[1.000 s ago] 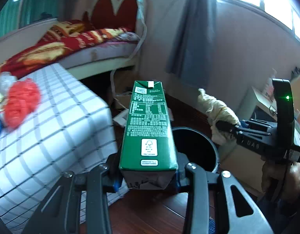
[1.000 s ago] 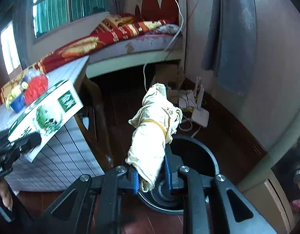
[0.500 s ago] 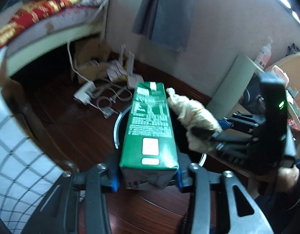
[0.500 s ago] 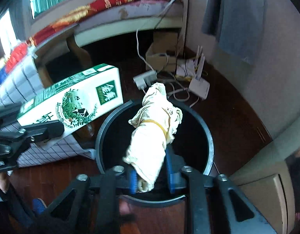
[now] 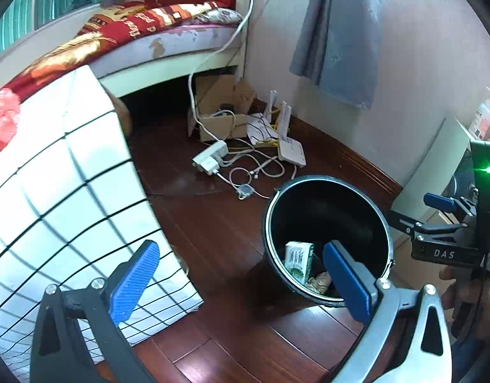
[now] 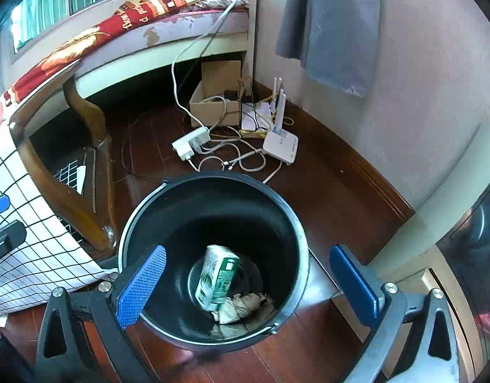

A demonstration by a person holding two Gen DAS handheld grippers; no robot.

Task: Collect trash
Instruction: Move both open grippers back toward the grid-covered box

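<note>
Both grippers, left gripper and right gripper, have just spread their jaws wide and hold nothing. Below them the green milk carton and crumpled beige rag lie inside the black bin. Beyond, a white router sits on the wooden floor.

A round black trash bin stands open on dark wooden floor. Inside at the bottom, a green and white carton leans tilted, touching a crumpled beige wad of cloth or paper beside it.
</note>
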